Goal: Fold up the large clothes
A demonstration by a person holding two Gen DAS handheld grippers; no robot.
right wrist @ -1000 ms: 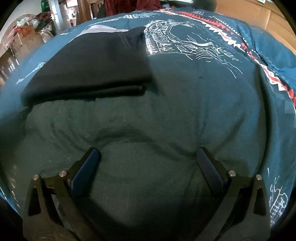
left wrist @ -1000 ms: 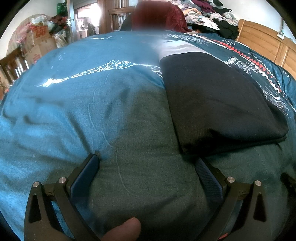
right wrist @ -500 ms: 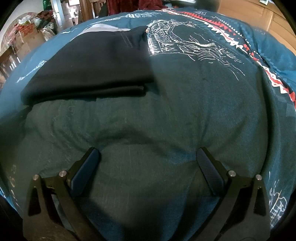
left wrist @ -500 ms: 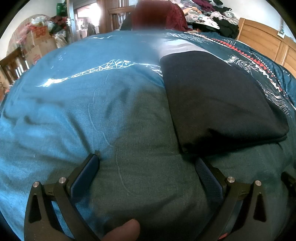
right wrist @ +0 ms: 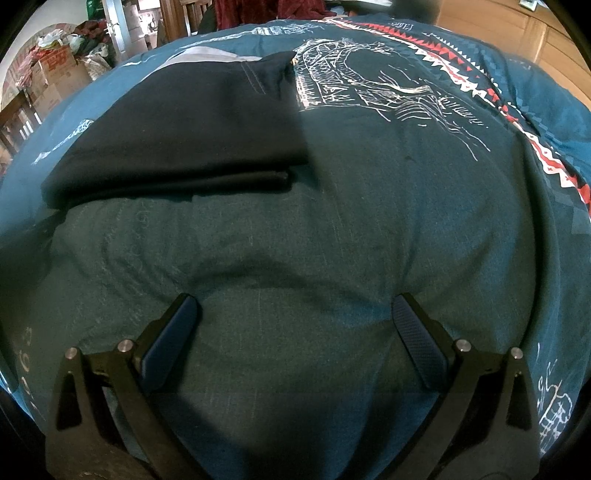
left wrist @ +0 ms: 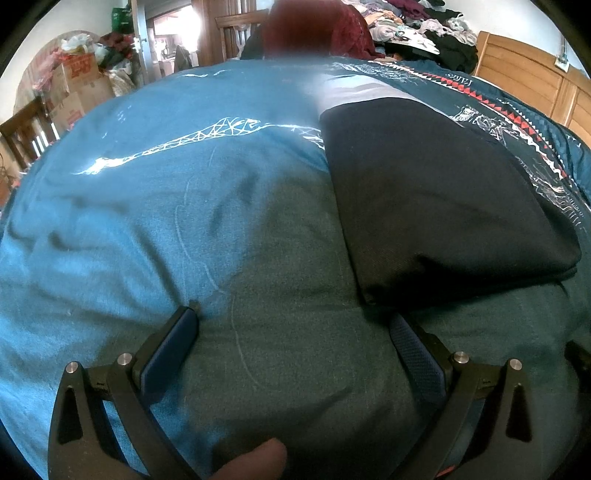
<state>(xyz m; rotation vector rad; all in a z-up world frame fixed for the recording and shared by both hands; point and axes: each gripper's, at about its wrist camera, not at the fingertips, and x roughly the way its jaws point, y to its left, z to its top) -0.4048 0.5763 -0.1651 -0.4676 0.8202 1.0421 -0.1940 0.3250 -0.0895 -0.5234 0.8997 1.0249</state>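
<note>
A black garment [left wrist: 436,199] lies folded into a flat rectangle on the teal bedspread [left wrist: 166,206]; it also shows in the right wrist view [right wrist: 177,133] at upper left. My left gripper [left wrist: 293,319] is open and empty, low over the bedspread, with its right fingertip [left wrist: 402,332] just short of the garment's near left corner. My right gripper [right wrist: 293,308] is open and empty over bare bedspread [right wrist: 369,206], in front of and to the right of the garment's near edge.
A wooden headboard [left wrist: 524,74] stands at the right. A heap of clothes [left wrist: 417,26] and a person in dark red [left wrist: 314,29] are beyond the bed's far edge. Cardboard boxes [left wrist: 77,85] and a wooden chair [left wrist: 26,133] stand at the left.
Both grippers stay open and have hardly moved. The right wrist view has shifted slightly, so the garment sits a little lower in it.
</note>
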